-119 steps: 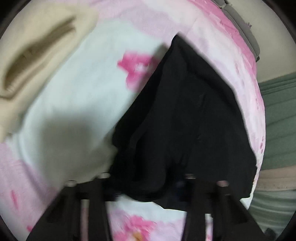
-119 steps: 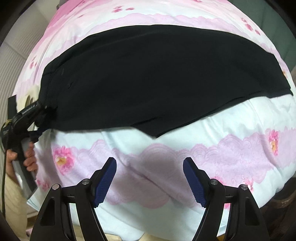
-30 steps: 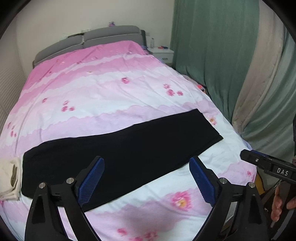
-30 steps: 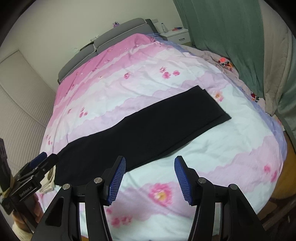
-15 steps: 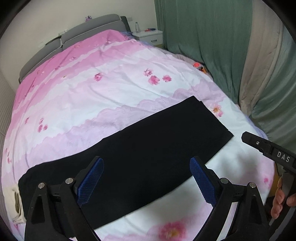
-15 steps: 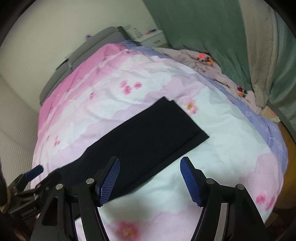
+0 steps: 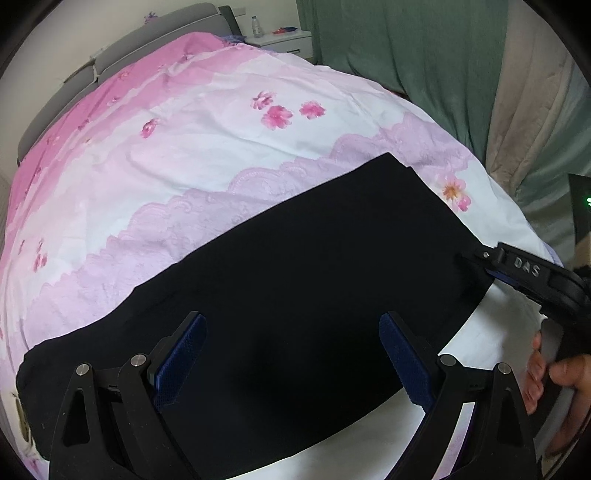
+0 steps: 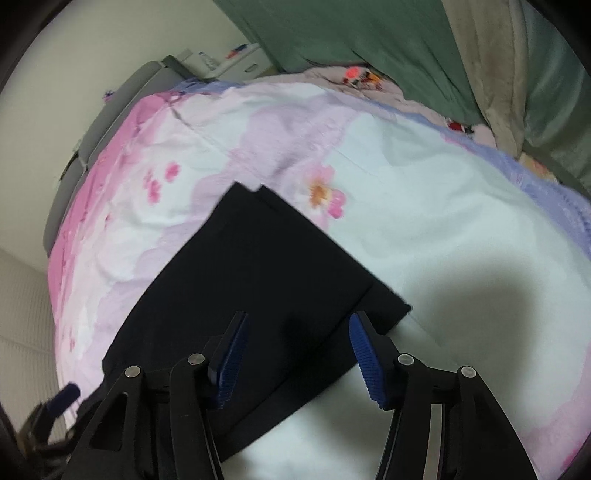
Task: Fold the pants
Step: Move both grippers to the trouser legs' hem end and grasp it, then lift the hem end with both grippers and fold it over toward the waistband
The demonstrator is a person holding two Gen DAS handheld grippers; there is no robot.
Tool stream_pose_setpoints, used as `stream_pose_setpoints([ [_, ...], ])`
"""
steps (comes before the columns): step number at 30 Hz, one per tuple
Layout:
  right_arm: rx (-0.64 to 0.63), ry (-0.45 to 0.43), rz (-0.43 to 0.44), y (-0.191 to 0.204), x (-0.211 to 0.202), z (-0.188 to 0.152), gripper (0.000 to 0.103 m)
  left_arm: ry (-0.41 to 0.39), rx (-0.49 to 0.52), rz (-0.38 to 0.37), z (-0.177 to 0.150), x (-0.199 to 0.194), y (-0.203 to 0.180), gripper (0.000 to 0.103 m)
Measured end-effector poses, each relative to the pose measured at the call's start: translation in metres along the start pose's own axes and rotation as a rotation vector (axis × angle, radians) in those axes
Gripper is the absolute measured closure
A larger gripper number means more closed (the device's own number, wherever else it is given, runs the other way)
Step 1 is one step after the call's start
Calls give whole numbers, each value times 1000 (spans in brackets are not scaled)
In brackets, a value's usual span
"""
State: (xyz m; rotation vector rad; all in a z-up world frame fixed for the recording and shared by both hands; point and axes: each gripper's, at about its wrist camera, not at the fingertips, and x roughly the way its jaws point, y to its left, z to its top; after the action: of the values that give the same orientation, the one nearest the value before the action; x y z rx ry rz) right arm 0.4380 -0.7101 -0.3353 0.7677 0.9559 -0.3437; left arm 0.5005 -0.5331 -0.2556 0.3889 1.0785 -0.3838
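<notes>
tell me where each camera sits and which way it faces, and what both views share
Left wrist: on the left gripper, angled down over the middle of the black pants on the bed; the right gripper and the hand holding it show at right.
Right wrist: on the right gripper, jaws closing with nothing pinched yet, angled down at the pants' leg end; the left gripper shows blurred at lower left.
Shared: pants, floral duvet, green curtain.

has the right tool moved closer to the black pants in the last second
Yes. The right tool has dropped toward the pants; their cuff end now lies between its closing, empty pads.
</notes>
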Motion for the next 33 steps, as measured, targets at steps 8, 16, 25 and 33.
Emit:
stream_pose_setpoints([
  [8,67,13,-26,-15,30,0,71,17,10,-29,-5,6,-7,8],
  [16,83,-65,-14,-26,-7,-1,97,21,-19,-69,-3,3,-4,8],
  [25,-41,-74,-127,-22,-15,-8,98,9,46,-73,-2,2,-17,8],
  [33,-51,-71,-184,-25,-6,-15,97,-32,127,-75,4,5,-13,8],
])
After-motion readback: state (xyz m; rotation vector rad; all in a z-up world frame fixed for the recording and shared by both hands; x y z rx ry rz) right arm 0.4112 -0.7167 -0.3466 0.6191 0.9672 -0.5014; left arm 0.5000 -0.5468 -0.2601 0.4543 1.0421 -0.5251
